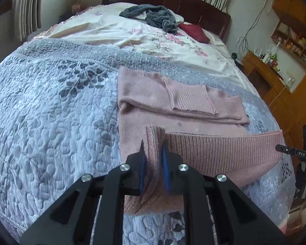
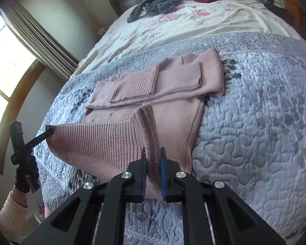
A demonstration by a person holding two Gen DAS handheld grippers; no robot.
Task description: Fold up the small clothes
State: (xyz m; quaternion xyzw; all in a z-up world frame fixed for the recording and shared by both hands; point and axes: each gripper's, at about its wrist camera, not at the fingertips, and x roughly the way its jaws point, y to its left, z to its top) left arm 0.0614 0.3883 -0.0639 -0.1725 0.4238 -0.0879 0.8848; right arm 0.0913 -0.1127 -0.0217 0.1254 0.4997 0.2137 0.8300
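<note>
Left gripper (image 1: 153, 153) and right gripper (image 2: 153, 155) each pinching a corner of pink sweater (image 1: 153, 94) hem (ribbed, lifted). Uneven lift risks slipping folded sleeves (image 2: 157, 79), skewing the fold.

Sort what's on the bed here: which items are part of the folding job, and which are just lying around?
Part of the job:
- pink sweater, sleeves folded across it
- left gripper, clamping its ribbed hem
- right gripper, clamping the hem's other corner

Just lying about:
- grey garment, crumpled near the headboard
- dark red cloth beside it
- quilted bedspread, only the work surface
</note>
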